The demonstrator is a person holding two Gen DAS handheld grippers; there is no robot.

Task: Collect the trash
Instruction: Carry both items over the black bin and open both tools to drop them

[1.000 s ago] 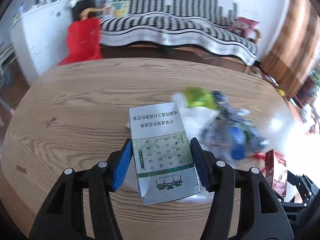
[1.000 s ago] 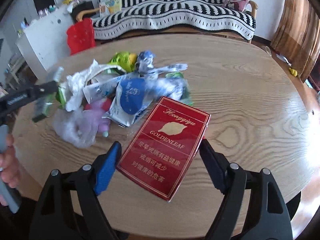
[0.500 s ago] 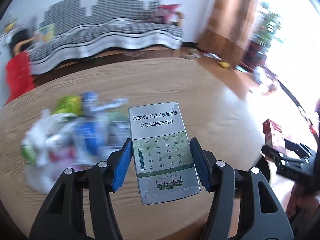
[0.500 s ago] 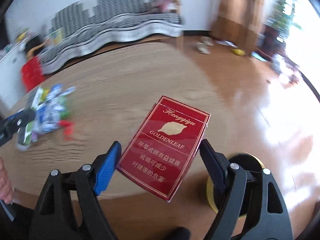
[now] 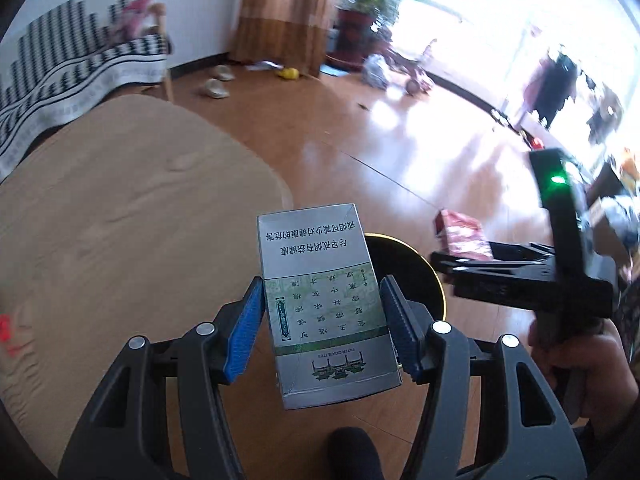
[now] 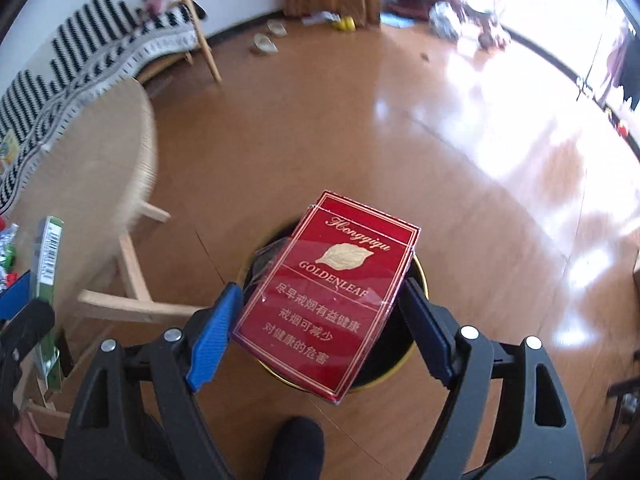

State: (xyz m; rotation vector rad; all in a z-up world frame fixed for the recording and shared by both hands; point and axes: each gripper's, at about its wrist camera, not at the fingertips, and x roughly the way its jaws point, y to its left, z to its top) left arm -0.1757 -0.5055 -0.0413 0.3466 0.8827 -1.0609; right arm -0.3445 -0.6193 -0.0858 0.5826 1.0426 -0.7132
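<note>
My left gripper (image 5: 322, 328) is shut on a silver and green cigarette box (image 5: 324, 304) and holds it over the near edge of a black bin with a gold rim (image 5: 420, 276) on the floor. My right gripper (image 6: 320, 330) is shut on a red cigarette box (image 6: 332, 292) and holds it right above the same bin (image 6: 384, 356). The right gripper with its red box (image 5: 464, 236) shows in the left wrist view, to the right of the bin. The green box (image 6: 48, 256) shows edge-on at the left of the right wrist view.
The round wooden table (image 5: 120, 220) is to the left, with its legs (image 6: 132, 276) beside the bin. A striped sofa (image 6: 92, 44) stands behind it. Shiny wooden floor (image 6: 400, 128) spreads ahead, with slippers (image 6: 266, 44) and clutter near a curtain.
Both grippers have swung right, away from the trash pile on the table, and now hang over the bin on the floor. Each still holds its box.
</note>
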